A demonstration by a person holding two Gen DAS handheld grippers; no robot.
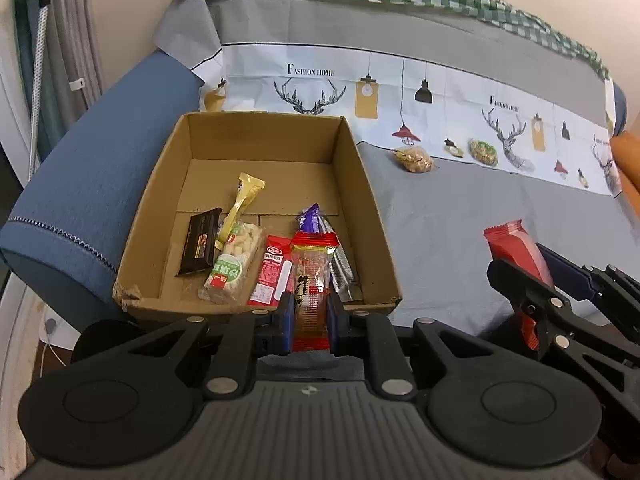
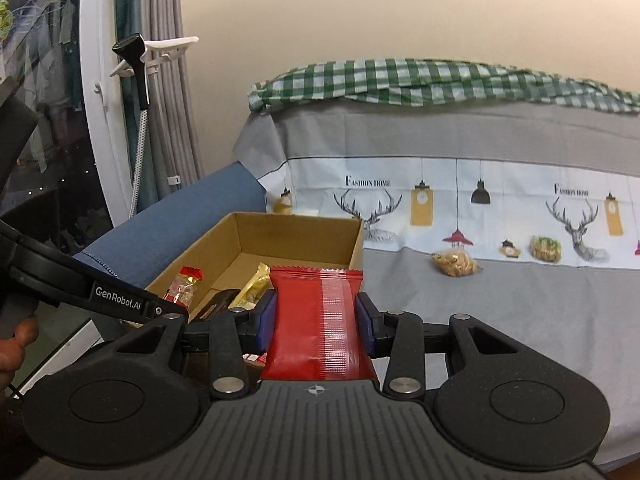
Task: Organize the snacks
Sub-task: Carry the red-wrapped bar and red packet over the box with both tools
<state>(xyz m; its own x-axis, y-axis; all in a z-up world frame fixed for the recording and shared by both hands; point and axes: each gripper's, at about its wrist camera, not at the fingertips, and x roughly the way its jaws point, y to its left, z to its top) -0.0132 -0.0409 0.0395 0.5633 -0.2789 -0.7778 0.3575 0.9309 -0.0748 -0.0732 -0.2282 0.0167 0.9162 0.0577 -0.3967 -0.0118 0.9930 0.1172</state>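
A brown cardboard box (image 1: 256, 184) sits on a grey sofa cover (image 1: 440, 216) printed with deer heads and lamps, beneath a green-and-white checked cloth (image 2: 420, 80), while a plain red snack packet (image 2: 320, 320) lies between blue fingers (image 2: 266, 322).

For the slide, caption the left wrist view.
Left gripper holds a clear snack packet over the cardboard box.

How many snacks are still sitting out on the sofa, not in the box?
2. A tan snack bag lies on the sofa cover right of the cardboard box; a greenish snack bag sits further right. Others may be out of view.
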